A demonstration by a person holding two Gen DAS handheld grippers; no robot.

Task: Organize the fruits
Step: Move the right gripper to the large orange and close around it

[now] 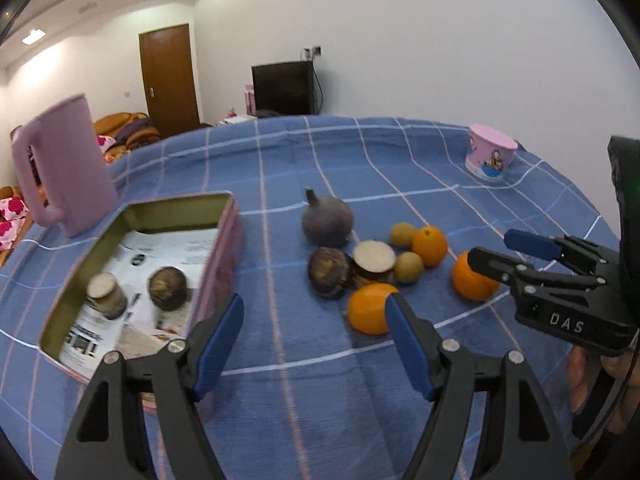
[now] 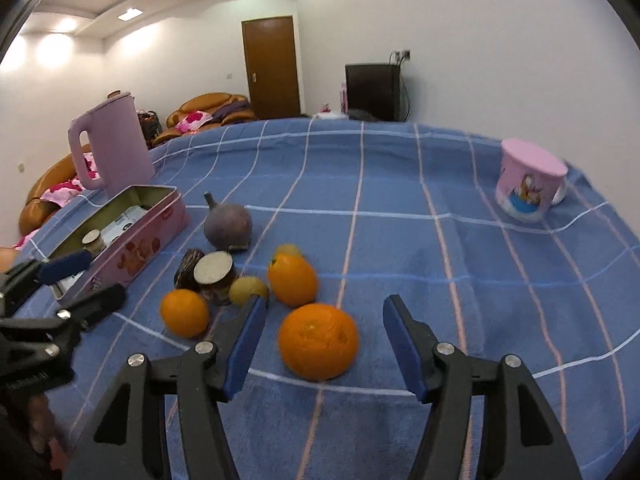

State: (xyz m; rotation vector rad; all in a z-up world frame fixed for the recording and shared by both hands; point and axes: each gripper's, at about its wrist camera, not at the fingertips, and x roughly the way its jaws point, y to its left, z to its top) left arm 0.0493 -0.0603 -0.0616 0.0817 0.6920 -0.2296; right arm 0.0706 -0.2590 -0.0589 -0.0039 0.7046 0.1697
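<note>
Your right gripper (image 2: 324,340) is spread wide around the nearest orange (image 2: 318,342), your left gripper (image 1: 316,340) released, tin (image 1: 224,240) at ten o'clock.

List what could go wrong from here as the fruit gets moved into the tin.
1. The big orange lies between the open right gripper's fingers; being round, it may squirt out if pinched off-centre.
2. The other fruit sits bunched together, so reaching for the small orange may knock the cut brown piece.
3. The left gripper hangs close to the tin and could clip its wall.
</note>
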